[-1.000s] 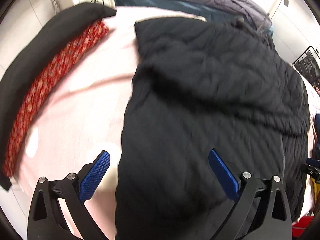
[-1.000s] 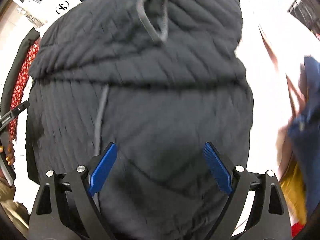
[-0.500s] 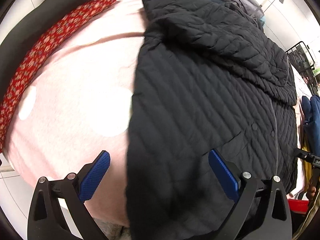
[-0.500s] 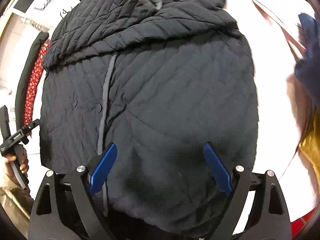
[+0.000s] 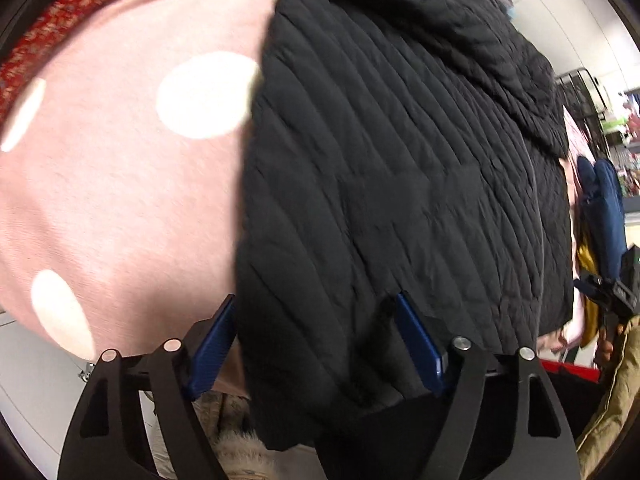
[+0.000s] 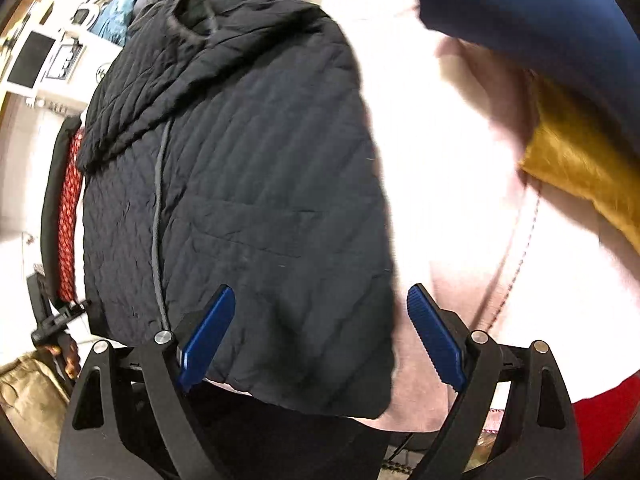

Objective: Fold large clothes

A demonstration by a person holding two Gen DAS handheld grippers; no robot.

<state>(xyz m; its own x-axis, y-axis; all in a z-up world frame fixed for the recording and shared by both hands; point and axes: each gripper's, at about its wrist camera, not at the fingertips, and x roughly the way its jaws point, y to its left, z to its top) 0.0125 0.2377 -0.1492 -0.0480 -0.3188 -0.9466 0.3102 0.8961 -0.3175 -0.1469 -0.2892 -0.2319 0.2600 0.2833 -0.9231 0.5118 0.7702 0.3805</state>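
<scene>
A black quilted jacket (image 5: 400, 180) lies spread on a pink blanket with white dots (image 5: 120, 200). My left gripper (image 5: 316, 340) points down over the jacket's near left corner. Its jaws are closing, with the hem edge between the blue pads, and I see no firm pinch. In the right wrist view the same jacket (image 6: 248, 200) shows a grey cord and a pocket seam. My right gripper (image 6: 322, 336) stands open over the near right corner, with the jacket's right edge between its fingers. The hem hangs over the blanket's front edge.
A navy garment (image 6: 520, 0) and a mustard one (image 6: 580, 168) lie to the right on the blanket (image 6: 440, 200). A red patterned cloth (image 5: 52, 32) borders the left side. A wire rack (image 5: 580, 88) stands at the far right. A person's hand (image 6: 64, 356) shows at the left.
Both grippers have come back along the jacket to its near hem and tilted further down. The left jaws have narrowed around the left corner. The right jaws keep their width.
</scene>
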